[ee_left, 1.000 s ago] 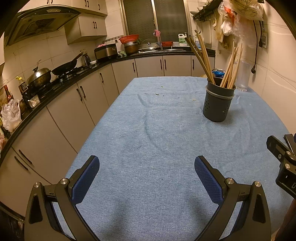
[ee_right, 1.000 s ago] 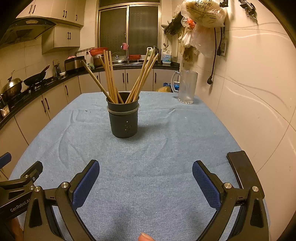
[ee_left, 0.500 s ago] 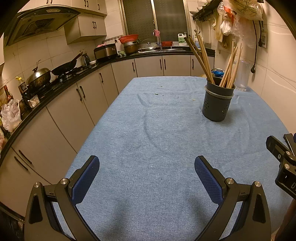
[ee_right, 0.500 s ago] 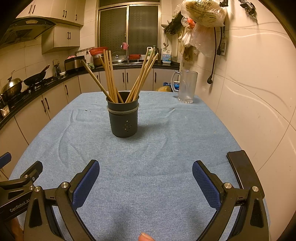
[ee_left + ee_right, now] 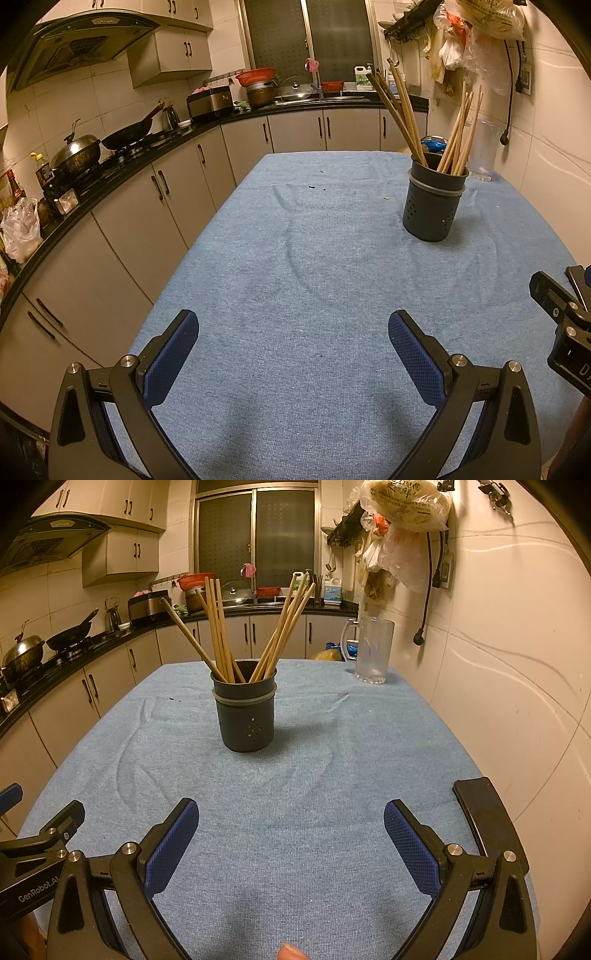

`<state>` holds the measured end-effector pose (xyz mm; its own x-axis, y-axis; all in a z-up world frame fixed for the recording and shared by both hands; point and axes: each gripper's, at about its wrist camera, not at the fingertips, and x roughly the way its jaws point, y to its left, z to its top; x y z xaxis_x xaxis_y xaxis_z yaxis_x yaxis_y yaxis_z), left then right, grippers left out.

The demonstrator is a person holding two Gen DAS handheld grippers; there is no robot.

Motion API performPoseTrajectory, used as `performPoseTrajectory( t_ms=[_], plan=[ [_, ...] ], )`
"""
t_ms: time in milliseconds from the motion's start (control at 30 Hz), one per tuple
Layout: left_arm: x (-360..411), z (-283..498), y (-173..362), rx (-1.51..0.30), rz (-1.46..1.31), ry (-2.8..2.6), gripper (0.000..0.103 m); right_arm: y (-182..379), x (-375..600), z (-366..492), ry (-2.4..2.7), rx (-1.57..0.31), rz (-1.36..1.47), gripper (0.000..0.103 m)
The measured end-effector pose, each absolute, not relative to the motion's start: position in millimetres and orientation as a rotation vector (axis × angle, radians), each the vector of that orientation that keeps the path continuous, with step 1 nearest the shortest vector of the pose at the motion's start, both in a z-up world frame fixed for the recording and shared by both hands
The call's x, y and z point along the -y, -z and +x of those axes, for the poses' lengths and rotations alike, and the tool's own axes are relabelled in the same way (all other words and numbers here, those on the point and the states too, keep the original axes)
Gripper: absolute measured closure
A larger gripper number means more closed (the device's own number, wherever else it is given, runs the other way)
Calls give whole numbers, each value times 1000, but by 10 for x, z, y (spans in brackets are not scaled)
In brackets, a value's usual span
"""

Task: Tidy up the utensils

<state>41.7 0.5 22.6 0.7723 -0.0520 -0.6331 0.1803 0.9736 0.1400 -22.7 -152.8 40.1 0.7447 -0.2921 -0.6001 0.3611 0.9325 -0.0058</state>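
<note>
A dark grey perforated utensil holder (image 5: 245, 716) stands upright on the blue tablecloth (image 5: 295, 794), with several wooden chopsticks (image 5: 221, 631) fanned out of it. The left wrist view has the same holder (image 5: 434, 205) at the far right, chopsticks (image 5: 404, 110) leaning out. My right gripper (image 5: 291, 830) is open and holds nothing, hovering near the table's front edge, well short of the holder. My left gripper (image 5: 293, 345) is open too and holds nothing, low over the cloth, left of the holder. Each view catches part of the other gripper at its edge.
A clear glass jug (image 5: 371, 650) stands at the far right near the tiled wall. A dark flat phone-like slab (image 5: 484, 816) lies at the table's right edge. Kitchen counters with a wok (image 5: 129, 129) and pots run along the left. Plastic bags (image 5: 402, 513) hang overhead.
Almost nothing differs. Both grippers stay open in place; the holder drifts very slightly in each view.
</note>
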Motion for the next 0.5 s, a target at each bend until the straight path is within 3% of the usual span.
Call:
performPoseTrajectory(
  t_ms=[500],
  plan=[
    [-74, 734, -72, -783, 209, 91, 1, -174, 1928, -66, 376, -734, 169, 1]
  ],
)
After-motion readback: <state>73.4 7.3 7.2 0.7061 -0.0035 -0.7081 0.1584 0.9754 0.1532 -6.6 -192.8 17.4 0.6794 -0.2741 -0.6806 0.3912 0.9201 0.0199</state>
